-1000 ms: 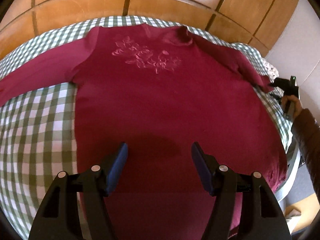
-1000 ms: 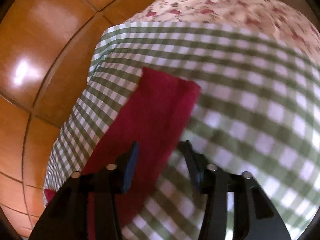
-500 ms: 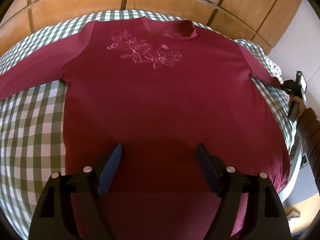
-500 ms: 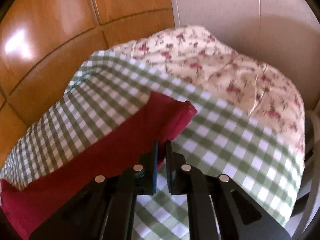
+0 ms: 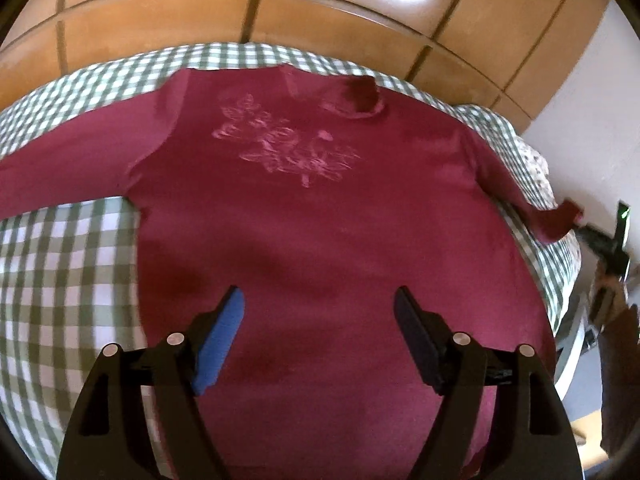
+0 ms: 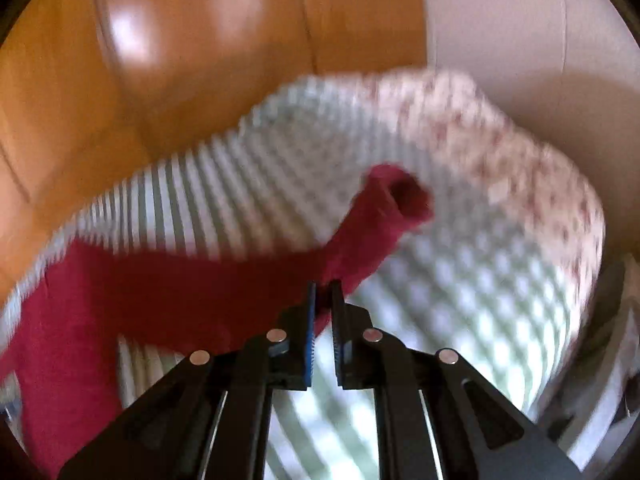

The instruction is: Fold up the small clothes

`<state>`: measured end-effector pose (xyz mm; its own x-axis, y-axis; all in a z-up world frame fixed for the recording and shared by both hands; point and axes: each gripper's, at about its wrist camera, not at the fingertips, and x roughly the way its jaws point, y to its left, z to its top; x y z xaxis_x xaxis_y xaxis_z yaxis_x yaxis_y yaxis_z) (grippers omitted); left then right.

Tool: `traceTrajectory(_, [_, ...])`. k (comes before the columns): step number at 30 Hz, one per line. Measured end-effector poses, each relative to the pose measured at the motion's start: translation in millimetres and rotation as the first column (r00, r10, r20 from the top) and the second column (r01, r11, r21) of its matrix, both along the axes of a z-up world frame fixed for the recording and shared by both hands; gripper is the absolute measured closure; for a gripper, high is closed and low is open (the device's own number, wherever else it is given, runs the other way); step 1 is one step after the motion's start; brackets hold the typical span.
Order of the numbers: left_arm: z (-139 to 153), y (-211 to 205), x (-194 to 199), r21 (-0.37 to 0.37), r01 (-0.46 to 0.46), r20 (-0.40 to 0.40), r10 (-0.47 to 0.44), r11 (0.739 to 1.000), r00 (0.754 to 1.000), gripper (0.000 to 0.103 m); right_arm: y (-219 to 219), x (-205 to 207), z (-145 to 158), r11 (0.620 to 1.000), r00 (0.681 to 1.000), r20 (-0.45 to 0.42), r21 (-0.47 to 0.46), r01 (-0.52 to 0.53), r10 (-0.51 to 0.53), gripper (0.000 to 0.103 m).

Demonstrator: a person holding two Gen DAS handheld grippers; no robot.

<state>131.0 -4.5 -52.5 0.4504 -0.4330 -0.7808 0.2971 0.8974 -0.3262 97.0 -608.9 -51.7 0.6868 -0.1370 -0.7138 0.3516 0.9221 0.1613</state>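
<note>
A dark red long-sleeved sweater (image 5: 320, 220) with a pink embroidered flower lies flat, front up, on a green-and-white checked cloth (image 5: 60, 264). My left gripper (image 5: 318, 304) is open and empty, hovering over the sweater's lower body. My right gripper (image 6: 323, 286) is shut on the sweater's right sleeve (image 6: 360, 232) near the cuff and holds it lifted off the cloth; the cuff sticks out past the fingers. In the left wrist view that sleeve end (image 5: 554, 222) hangs raised at the far right, next to the right gripper (image 5: 604, 240).
A wooden panelled wall (image 5: 280, 12) stands behind the surface. A floral fabric (image 6: 520, 152) lies at the surface's right end, beside a pale wall (image 6: 520, 40). The surface edge drops off at the right (image 5: 568, 320).
My right gripper closed on the sleeve near the cuff and lifted it off the cloth. My left gripper stayed open and drew back a little over the sweater.
</note>
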Motion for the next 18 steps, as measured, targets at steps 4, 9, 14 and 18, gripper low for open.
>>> traceTrajectory(4, [-4,-11,-7,0.015,0.045,-0.003,-0.045,0.999,0.999,0.028,6,-39,-44,0.998,0.995,-0.1,0.07,-0.009,0.016,0.079])
traceTrajectory(9, [-5,-13,-8,0.018,0.053,-0.007,-0.053,0.998,0.999,0.028,-9,-71,-23,0.995,0.995,-0.042,0.029,0.096,-0.095,0.057])
traceTrajectory(14, [-6,-10,-9,0.006,0.02,-0.019,-0.02,1.0,1.0,0.028,10,-3,26,0.999,0.996,0.08,0.017,-0.052,0.051,0.04])
traceTrajectory(18, [-9,-8,-13,0.003,-0.001,-0.032,0.002,1.0,0.999,0.028,46,89,31,0.976,0.976,0.034,0.018,-0.215,0.214,0.033])
